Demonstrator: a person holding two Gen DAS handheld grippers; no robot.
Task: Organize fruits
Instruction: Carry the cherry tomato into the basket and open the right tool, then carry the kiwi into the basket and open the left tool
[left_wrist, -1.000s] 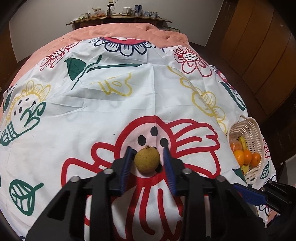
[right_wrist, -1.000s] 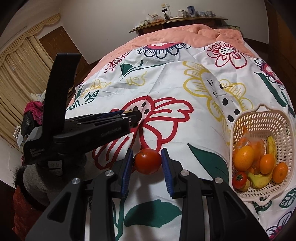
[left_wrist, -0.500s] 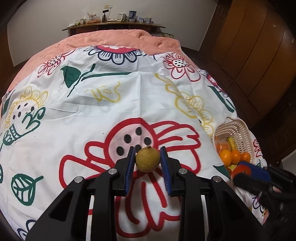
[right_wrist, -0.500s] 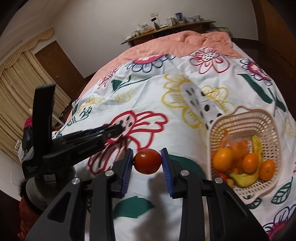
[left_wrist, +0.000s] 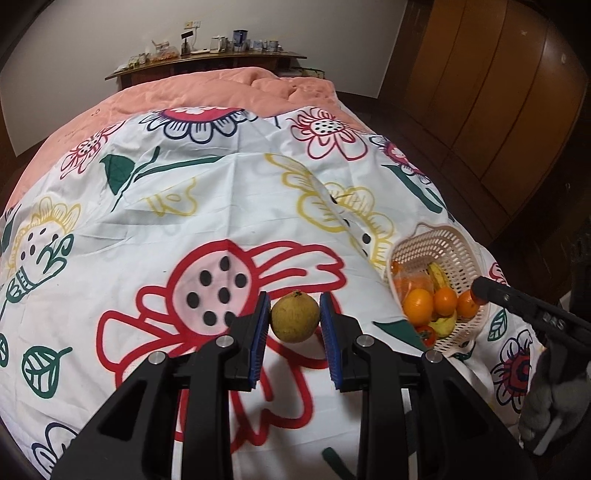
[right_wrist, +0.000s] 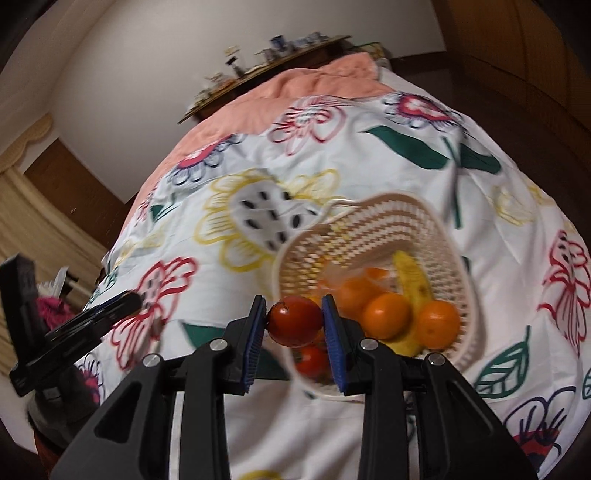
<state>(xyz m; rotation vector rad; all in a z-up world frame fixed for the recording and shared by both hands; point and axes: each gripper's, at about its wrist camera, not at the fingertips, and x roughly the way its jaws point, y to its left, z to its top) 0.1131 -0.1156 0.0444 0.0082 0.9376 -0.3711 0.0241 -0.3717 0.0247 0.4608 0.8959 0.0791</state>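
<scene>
My left gripper (left_wrist: 294, 320) is shut on a yellow-brown round fruit (left_wrist: 294, 316), held above the flowered bedsheet (left_wrist: 221, 206). My right gripper (right_wrist: 294, 320) is shut on a red tomato (right_wrist: 294, 320) and hangs over the near rim of the cream basket (right_wrist: 384, 218). The basket (left_wrist: 443, 243) lies at the sheet's right side with oranges (right_wrist: 386, 314), a banana (right_wrist: 412, 275) and another tomato (right_wrist: 312, 360) in it. In the left wrist view the right gripper's arm (left_wrist: 524, 306) reaches over the basket's right rim.
The sheet covers a bed with a pink quilt (left_wrist: 221, 92) at the far end. A wooden shelf (left_wrist: 207, 62) with small items stands behind it. Wooden wardrobe doors (left_wrist: 498, 92) line the right. The left gripper's body (right_wrist: 74, 328) shows at the left of the right wrist view.
My right gripper has carried the tomato rightwards to the basket's near rim and rolled. My left gripper has closed onto the fruit, lifted it slightly and drifted toward the basket.
</scene>
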